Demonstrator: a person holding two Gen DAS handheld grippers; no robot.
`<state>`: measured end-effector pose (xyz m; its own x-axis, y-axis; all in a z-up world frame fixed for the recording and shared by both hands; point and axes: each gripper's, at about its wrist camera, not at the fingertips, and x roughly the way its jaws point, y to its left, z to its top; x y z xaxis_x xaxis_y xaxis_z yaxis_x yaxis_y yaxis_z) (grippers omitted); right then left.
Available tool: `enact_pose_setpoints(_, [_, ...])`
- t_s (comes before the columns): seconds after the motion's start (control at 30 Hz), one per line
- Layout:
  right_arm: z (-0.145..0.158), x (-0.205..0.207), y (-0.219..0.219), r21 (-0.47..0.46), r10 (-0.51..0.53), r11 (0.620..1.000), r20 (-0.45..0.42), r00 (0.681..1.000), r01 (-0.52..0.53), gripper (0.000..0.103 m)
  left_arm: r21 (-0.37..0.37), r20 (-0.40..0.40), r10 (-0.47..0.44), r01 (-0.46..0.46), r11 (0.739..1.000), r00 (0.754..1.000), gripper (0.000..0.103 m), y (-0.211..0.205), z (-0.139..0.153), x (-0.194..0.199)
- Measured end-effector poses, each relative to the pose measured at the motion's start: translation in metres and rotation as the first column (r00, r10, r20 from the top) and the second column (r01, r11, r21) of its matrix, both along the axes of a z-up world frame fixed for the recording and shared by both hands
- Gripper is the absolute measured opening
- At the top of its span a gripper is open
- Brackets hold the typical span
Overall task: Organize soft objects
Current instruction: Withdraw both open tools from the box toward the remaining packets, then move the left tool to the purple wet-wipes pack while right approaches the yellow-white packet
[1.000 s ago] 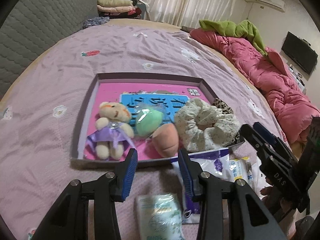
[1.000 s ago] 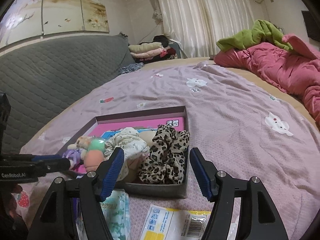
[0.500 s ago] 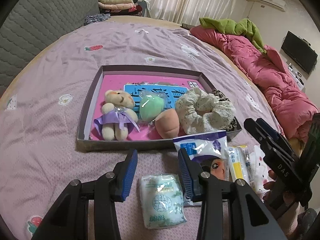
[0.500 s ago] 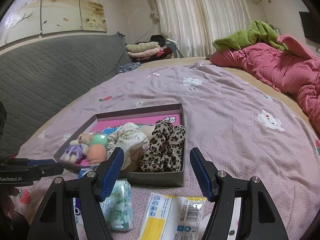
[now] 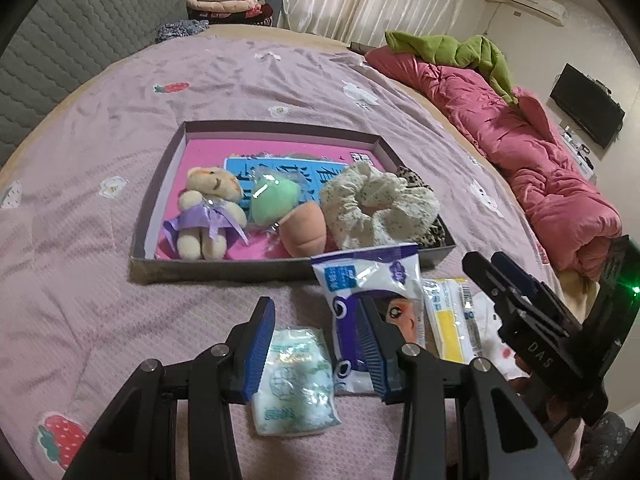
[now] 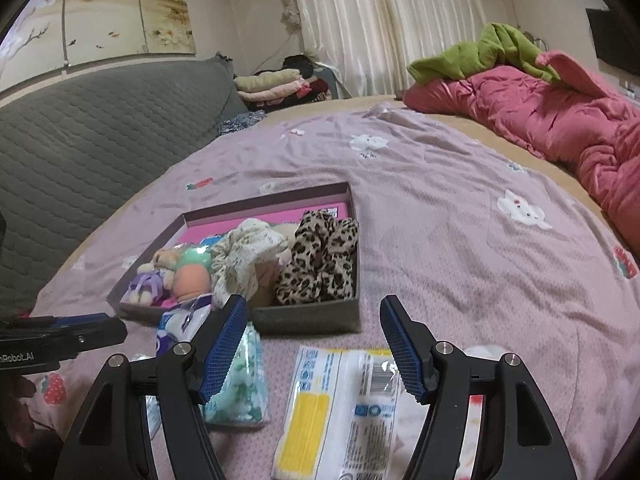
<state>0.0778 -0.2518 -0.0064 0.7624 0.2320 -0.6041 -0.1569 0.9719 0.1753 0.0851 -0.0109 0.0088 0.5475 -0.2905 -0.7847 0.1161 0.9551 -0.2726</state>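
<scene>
Green-print tissue pack point(image 5: 294, 380) lies directly under the open, empty left tongs point(image 5: 316, 344), long axis along the fingers; open right tongs point(image 6: 316, 344) hover farther off.

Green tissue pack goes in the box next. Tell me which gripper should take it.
Left. The left gripper is open directly over the green tissue pack, pack between its fingers. The right gripper is open above the yellow pack, green one off to its side.
</scene>
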Motion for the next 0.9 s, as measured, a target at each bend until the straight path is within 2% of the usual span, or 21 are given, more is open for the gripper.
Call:
enact_pose_setpoints(0.73, [0.0, -0.024, 0.006, -0.045, -0.019, 0.999, -0.059, 0.998, 0.016, 0.072, -0.016, -0.03, -0.062, 0.061, 0.998, 0.998, 0.043, -0.024, 0.0, -0.017])
enact_pose_setpoints(0.8, [-0.002, -0.027, 0.006, -0.049, -0.021, 0.999, -0.072, 0.997, 0.017, 0.072, -0.025, -0.034, -0.069, 0.068, 0.997, 0.997, 0.051, -0.026, 0.0, -0.018])
enact_pose_setpoints(0.9, [-0.006, -0.029, 0.006, -0.06, -0.021, 0.998, -0.098, 0.995, 0.015, 0.072, -0.046, -0.045, -0.072, 0.07, 0.996, 0.996, 0.053, -0.028, -0.002, -0.019])
